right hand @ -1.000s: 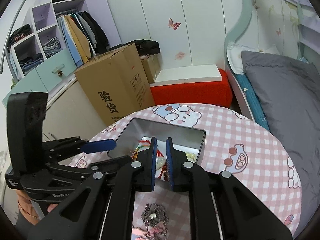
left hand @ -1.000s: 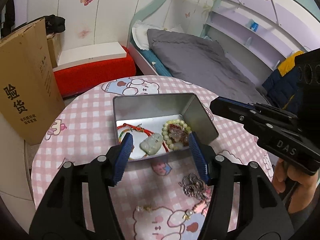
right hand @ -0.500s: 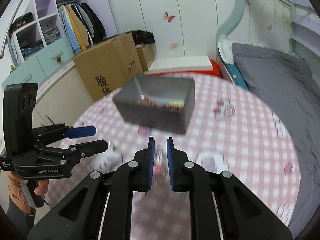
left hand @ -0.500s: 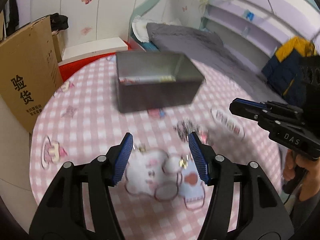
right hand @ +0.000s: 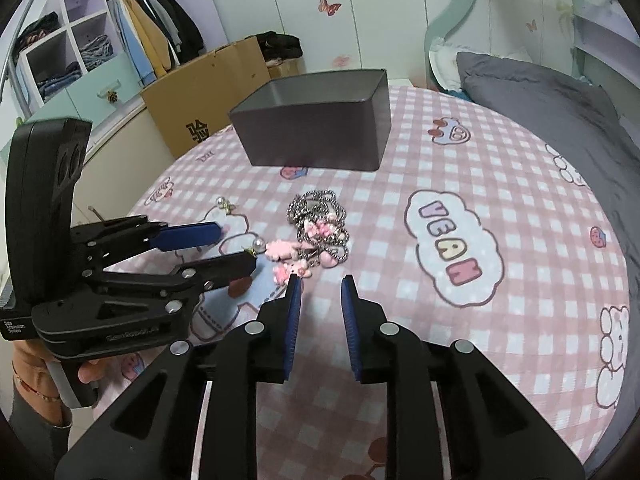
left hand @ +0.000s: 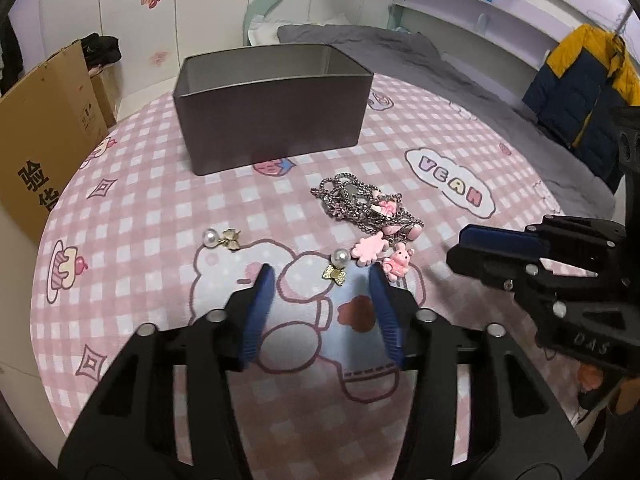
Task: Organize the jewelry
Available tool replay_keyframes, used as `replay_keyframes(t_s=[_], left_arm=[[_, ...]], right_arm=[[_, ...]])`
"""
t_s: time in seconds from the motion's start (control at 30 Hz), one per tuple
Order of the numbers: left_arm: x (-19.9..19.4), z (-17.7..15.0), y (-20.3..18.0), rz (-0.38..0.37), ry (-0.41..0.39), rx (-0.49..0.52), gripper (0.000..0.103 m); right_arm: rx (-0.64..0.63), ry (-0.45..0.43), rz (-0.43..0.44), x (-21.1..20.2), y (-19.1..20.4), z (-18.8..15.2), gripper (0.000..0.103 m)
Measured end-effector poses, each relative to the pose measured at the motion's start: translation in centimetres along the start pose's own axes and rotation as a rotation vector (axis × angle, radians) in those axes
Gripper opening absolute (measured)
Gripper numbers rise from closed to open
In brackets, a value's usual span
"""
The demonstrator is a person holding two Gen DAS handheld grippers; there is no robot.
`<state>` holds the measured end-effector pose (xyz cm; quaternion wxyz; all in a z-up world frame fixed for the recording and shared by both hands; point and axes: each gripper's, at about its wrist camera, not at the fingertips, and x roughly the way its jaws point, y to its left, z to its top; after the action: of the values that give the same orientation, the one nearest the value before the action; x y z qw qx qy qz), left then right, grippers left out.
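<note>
Jewelry lay loose on the pink checked worktop (left hand: 160,208). A pearl earring (left hand: 337,266) sat just ahead of the left tool (left hand: 320,276), between its blue pads but untouched; a second pearl earring (left hand: 222,238) lay ahead and to that tool's left. A tangled silver chain necklace (left hand: 352,200) with pink charms (left hand: 370,250) lay ahead and to its right, directly ahead of the right tool (right hand: 320,282). The grey metal tin (left hand: 272,120) stood farther out, beyond both tools. Left tool: unclenched, jaws had just been closing, nothing gripped. Right tool: jaws parted, had just been opening, nothing between them. Beyond the worktop were a cardboard box (left hand: 44,148) and a bed (right hand: 540,92).
</note>
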<state>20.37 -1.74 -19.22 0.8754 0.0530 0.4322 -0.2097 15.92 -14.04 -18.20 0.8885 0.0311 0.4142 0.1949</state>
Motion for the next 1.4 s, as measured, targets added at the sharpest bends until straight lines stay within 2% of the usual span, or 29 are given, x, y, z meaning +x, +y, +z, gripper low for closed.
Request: replay_keyframes(t_s=[0.07, 0.13, 0.2, 0.27, 0.3, 0.53, 0.8, 0.87, 0.93, 0.97, 1.2, 1.4], left_arm=[[0.4, 0.0, -0.4, 0.014, 0.003, 0.020, 0.038], [0.7, 0.1, -0.7, 0.016, 0.001, 0.037, 0.037], [0.8, 0.2, -0.8, 0.018, -0.003, 0.047, 0.029], [0.8, 0.3, -0.7, 0.016, -0.007, 0.046, 0.014], [0.8, 0.4, -0.7, 0.011, -0.008, 0.043, 0.012], [-0.1, 0.1, 0.9, -0.009, -0.024, -0.014, 0.012], [-2.0, 0.0, 2.8, -0.022, -0.048, -0.079, 0.012], [-2.3, 0.2, 2.8, -0.031, -0.054, -0.080, 0.012], [-2.6, 0.5, 2.7, -0.036, -0.063, -0.077, 0.012], [-2.9, 0.6, 2.6, -0.045, -0.068, -0.078, 0.012], [-3.7, 1.3, 2.3, -0.080, -0.091, -0.077, 0.012], [-4.9, 2.6, 2.3, -0.129, -0.126, -0.080, 0.012]], right_arm=[[-0.003, 0.002, 0.001, 0.2, 0.1, -0.2, 0.022], [-0.007, 0.009, 0.006, 0.5, 0.2, -0.3, 0.025], [-0.005, 0.012, 0.005, 0.7, 0.2, -0.3, 0.026], [-0.001, 0.015, 0.007, 1.0, 0.1, -0.3, 0.028], [-0.002, 0.017, 0.007, 1.1, 0.2, -0.3, 0.030], [-0.032, 0.029, 0.000, 1.9, 1.4, 0.1, 0.033], [-0.093, 0.042, -0.059, 3.1, 3.1, 0.6, 0.041], [-0.118, 0.045, -0.084, 3.4, 3.5, 0.6, 0.039], [-0.137, 0.045, -0.111, 3.5, 3.7, 0.6, 0.026], [-0.141, 0.045, -0.116, 3.5, 3.7, 0.6, 0.025], [-0.124, 0.025, -0.088, 2.2, 3.1, 0.5, 0.024], [-0.103, -0.043, -0.054, -1.1, 2.5, 1.8, 0.024]])
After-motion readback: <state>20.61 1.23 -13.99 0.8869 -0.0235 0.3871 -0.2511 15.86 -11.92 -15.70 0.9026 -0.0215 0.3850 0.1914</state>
